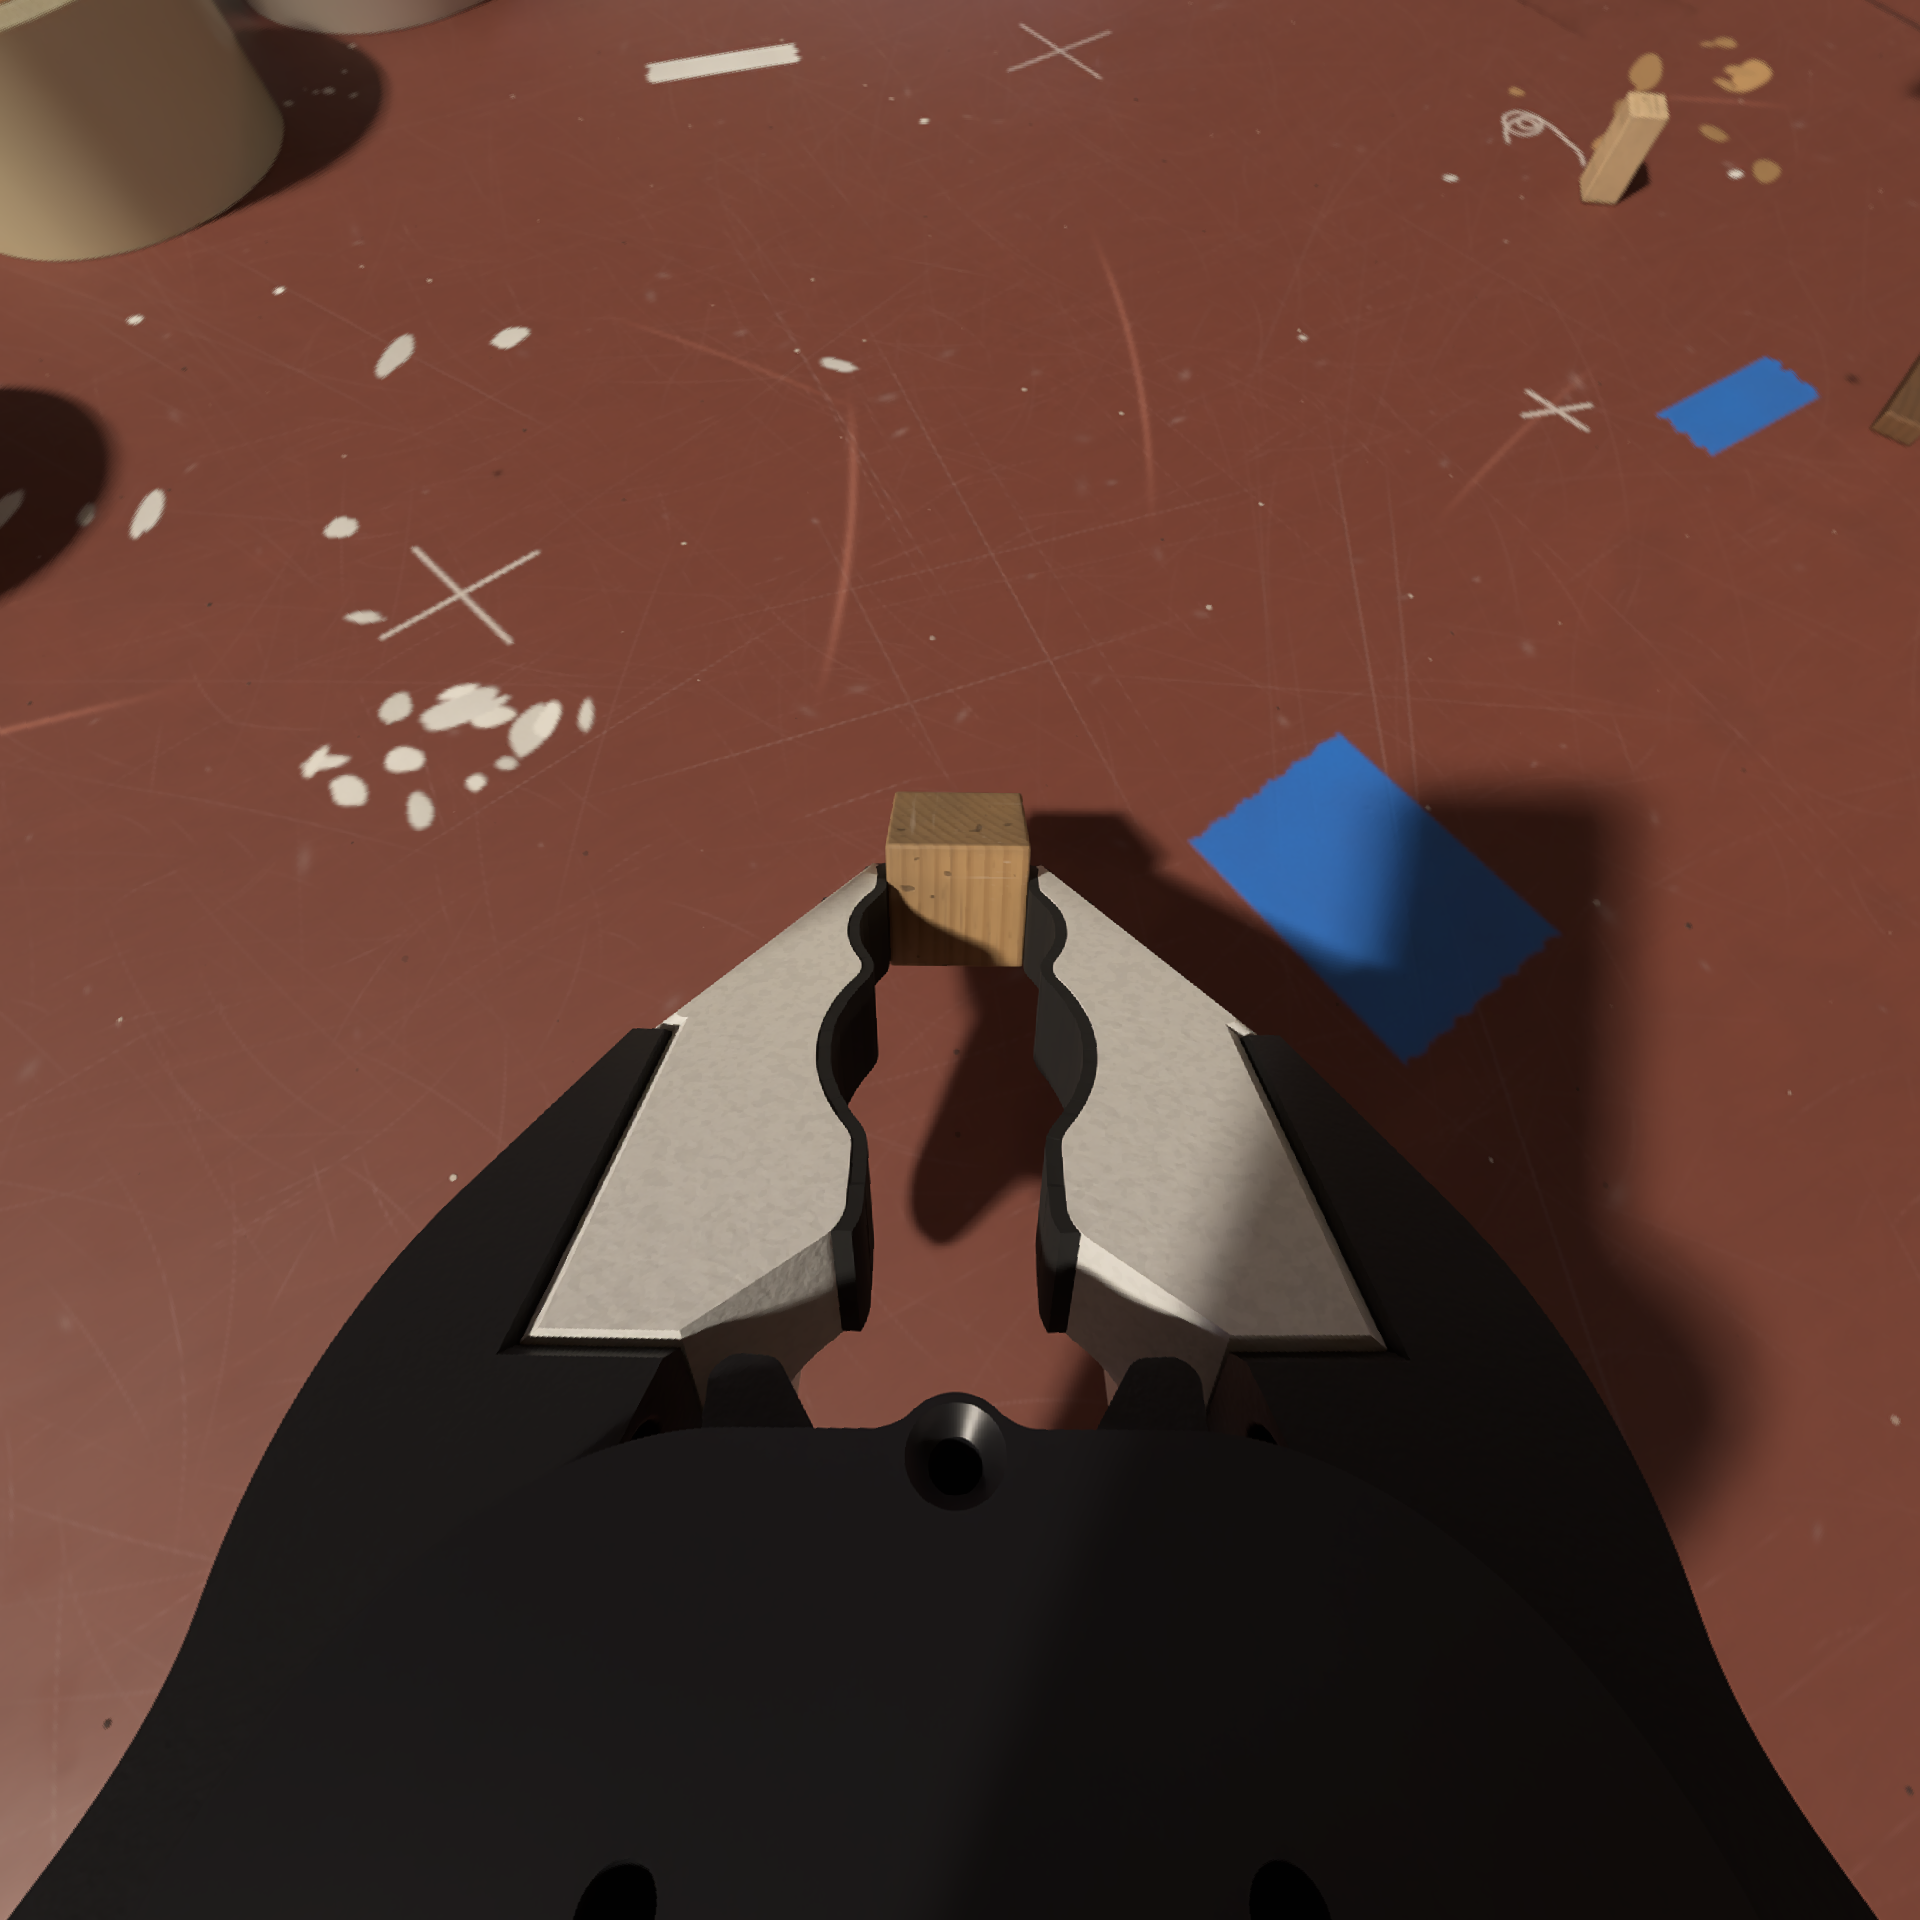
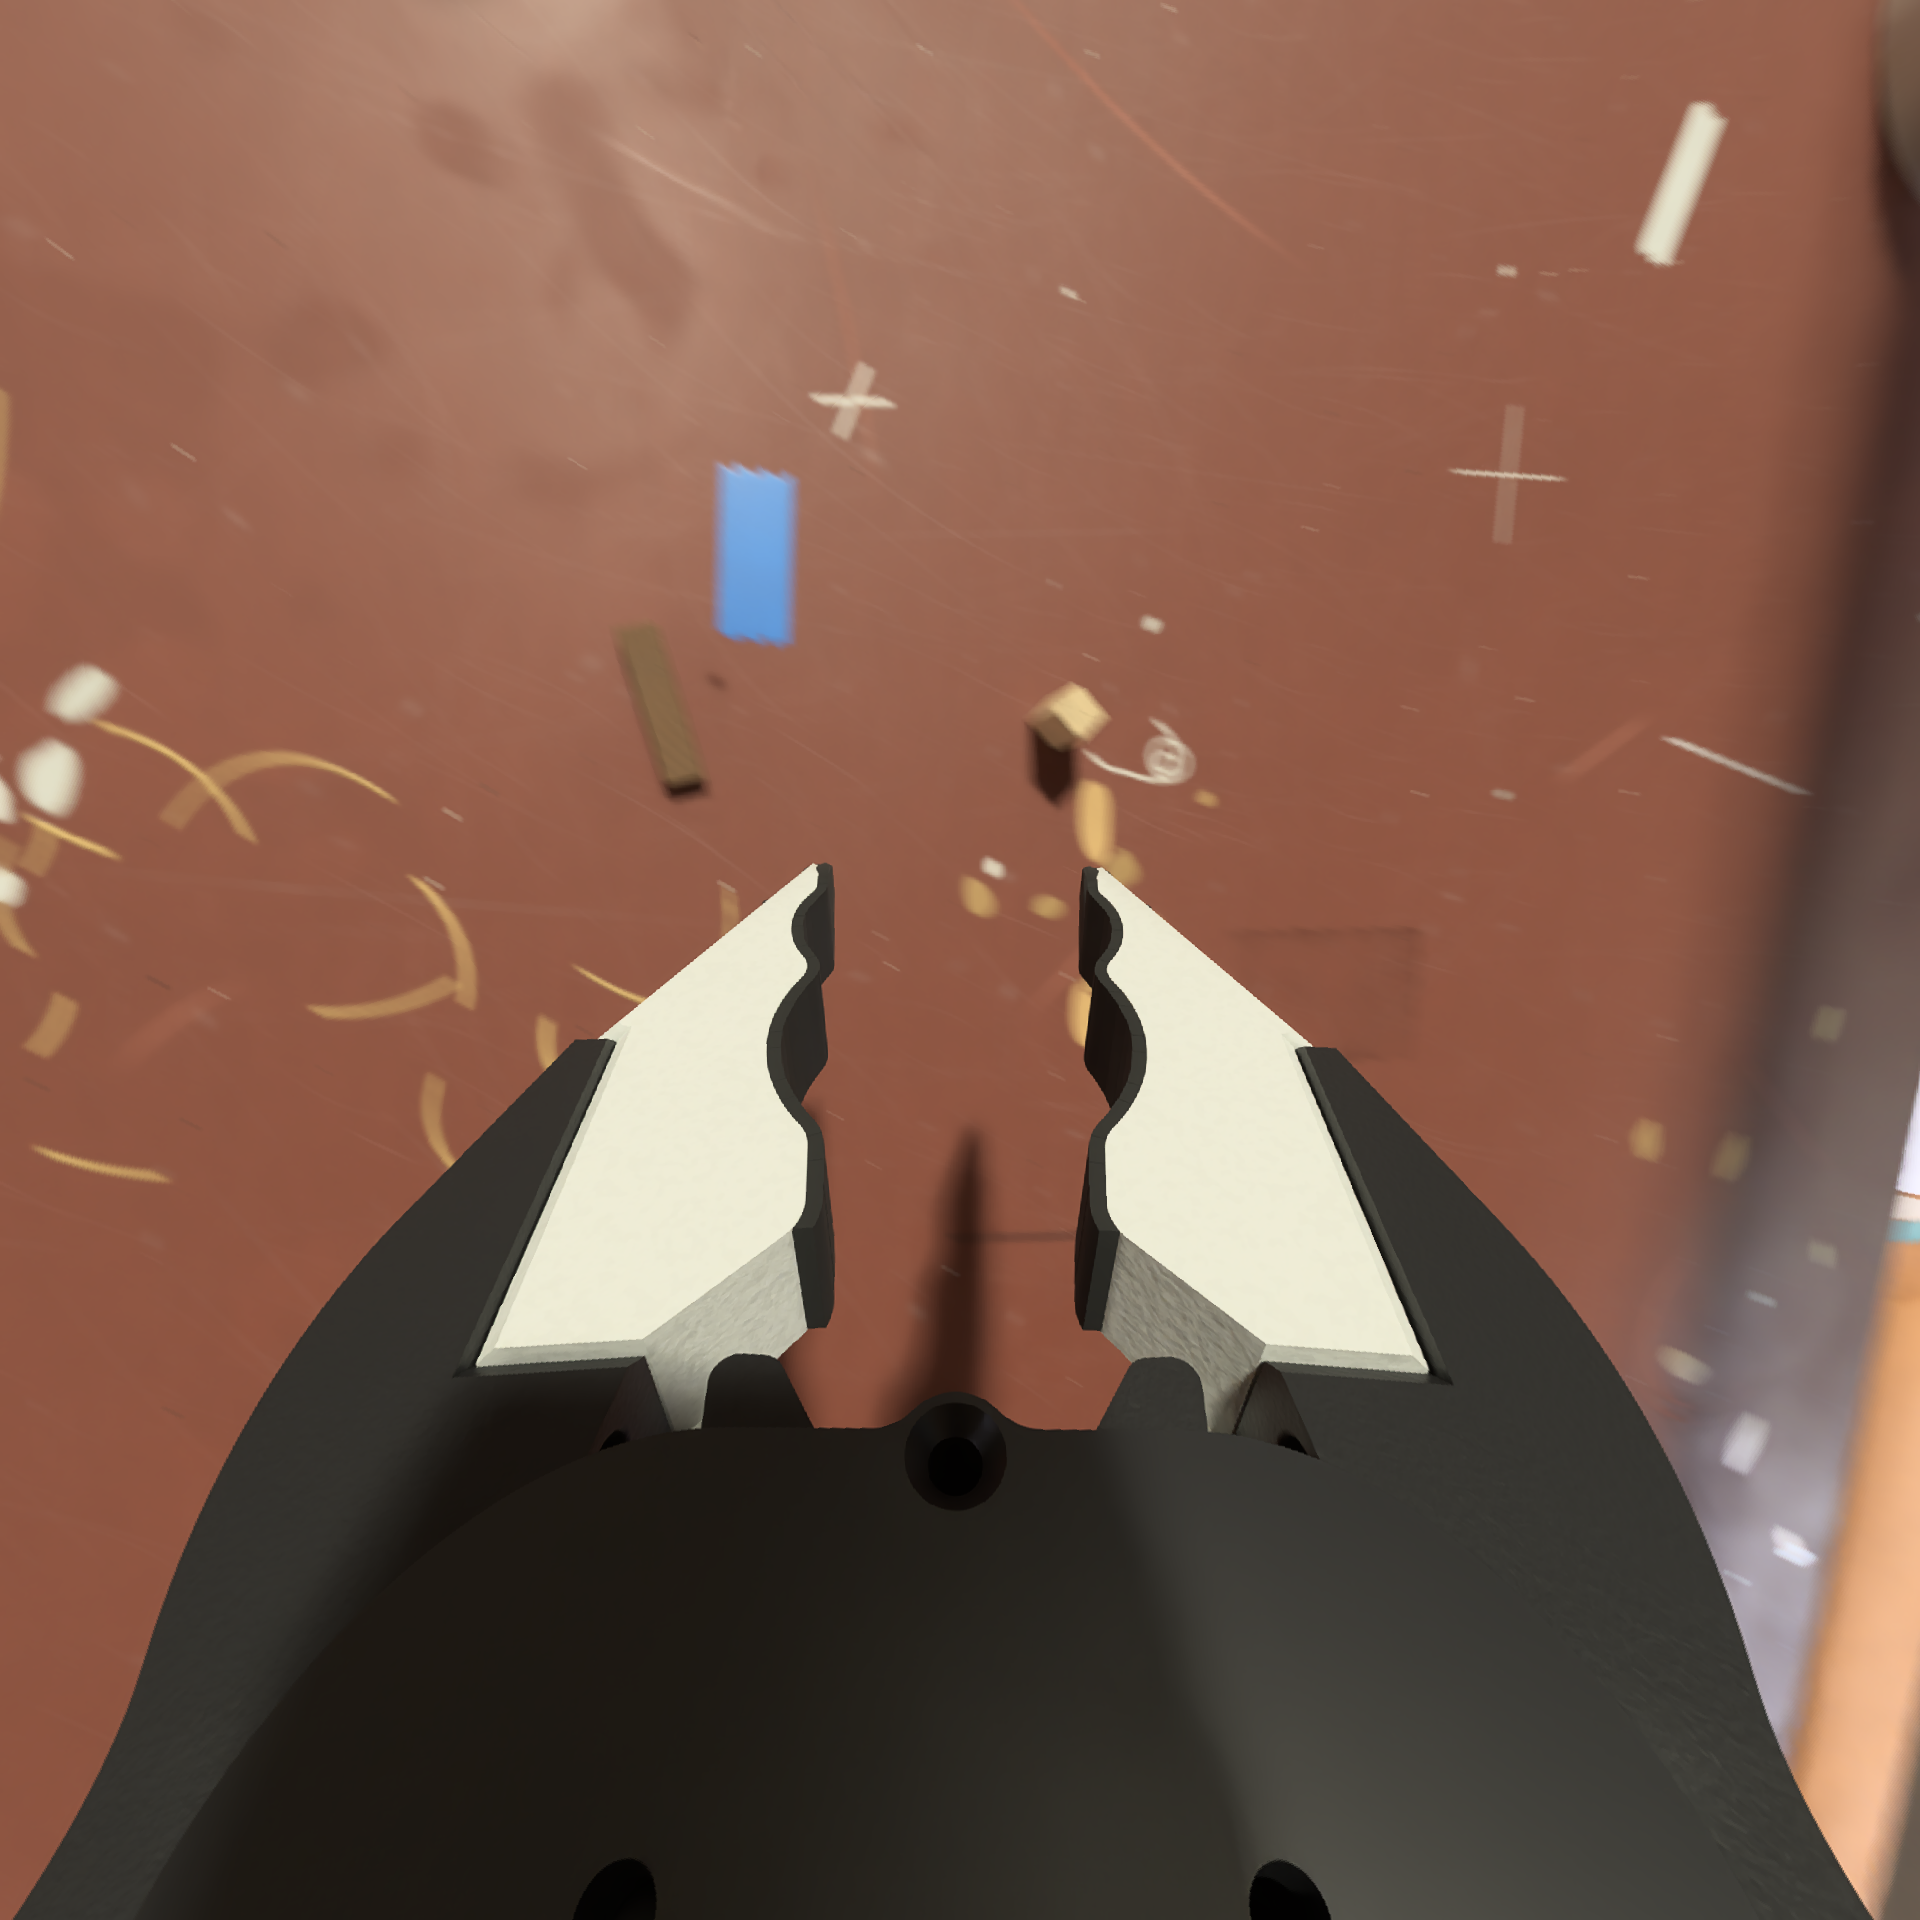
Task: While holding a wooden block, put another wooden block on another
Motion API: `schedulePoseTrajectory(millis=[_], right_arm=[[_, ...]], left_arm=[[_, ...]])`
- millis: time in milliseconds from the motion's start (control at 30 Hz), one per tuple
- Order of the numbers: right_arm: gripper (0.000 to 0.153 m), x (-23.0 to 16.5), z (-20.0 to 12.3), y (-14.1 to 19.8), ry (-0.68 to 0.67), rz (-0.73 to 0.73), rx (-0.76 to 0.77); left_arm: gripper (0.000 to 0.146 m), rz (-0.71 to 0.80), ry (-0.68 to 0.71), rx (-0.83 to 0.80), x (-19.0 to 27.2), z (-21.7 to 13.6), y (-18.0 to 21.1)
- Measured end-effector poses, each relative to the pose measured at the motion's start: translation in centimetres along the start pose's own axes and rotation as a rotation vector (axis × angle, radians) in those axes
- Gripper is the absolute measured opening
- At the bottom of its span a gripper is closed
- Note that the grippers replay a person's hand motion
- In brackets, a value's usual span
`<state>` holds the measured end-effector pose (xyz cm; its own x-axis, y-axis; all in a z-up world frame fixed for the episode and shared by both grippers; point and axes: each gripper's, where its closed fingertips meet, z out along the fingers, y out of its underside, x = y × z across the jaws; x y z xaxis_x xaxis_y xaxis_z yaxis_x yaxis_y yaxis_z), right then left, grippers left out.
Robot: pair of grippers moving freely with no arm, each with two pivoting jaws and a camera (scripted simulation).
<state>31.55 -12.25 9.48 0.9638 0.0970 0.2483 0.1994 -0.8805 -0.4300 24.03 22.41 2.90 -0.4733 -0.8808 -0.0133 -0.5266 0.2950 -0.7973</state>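
Left gripper (image 1: 957,914) clamped on wooden cube (image 1: 957,879) above desk (image 1: 935,468); right gripper (image 2: 956,883) fingers apart, holding nothing.

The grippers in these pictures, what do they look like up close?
Both look alike. The left gripper and the right gripper each have a broad matte black body with a round hole near the front, and two tapering off-white fingers lined with wavy black pads. No cables or markings show.
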Motion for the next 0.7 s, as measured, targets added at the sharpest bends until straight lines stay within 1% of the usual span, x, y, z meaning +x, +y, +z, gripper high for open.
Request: schedulePoseTrajectory(millis=[67, 133, 233, 333, 467, 600, 700], right_arm=[[0.047, 2.9, -1.2, 1.1, 0.027, -0.056, -0.031], [0.046, 5.2, -1.7, 2.1, 0.003, -0.139, -0.062], [0.046, 7.6, -1.4, 3.3, -0.099, -0.264, -0.08], [0.046, 9.3, -0.7, 3.7, -0.229, -0.31, -0.051], [0.044, 10.6, 0.4, 3.9, -0.349, -0.353, 0.029], [0.042, 10.7, 1.8, 3.9, -0.404, -0.398, 0.061], [0.042, 9.9, 2.5, 3.5, -0.464, -0.433, 0.071]], left_arm=[[0.024, -0.019, -0.007, 0.006, -0.4, 0.1, -0.2], [0.025, -0.017, -0.029, 0.019, -0.8, 0.2, -0.4], [0.024, 0.03, -0.096, 0.065, -1.6, 0.3, -1.3], [0.024, 0.093, -0.19, 0.113, -2.1, 0.4, -2.3], [0.024, 0.184, -0.278, 0.145, -1.9, 0.6, -3.1], [0.024, 0.237, -0.342, 0.1, -1.8, 1.2, -3.0], [0.025, 0.257, -0.353, 0.056, -1.8, 1.8, -2.7]])
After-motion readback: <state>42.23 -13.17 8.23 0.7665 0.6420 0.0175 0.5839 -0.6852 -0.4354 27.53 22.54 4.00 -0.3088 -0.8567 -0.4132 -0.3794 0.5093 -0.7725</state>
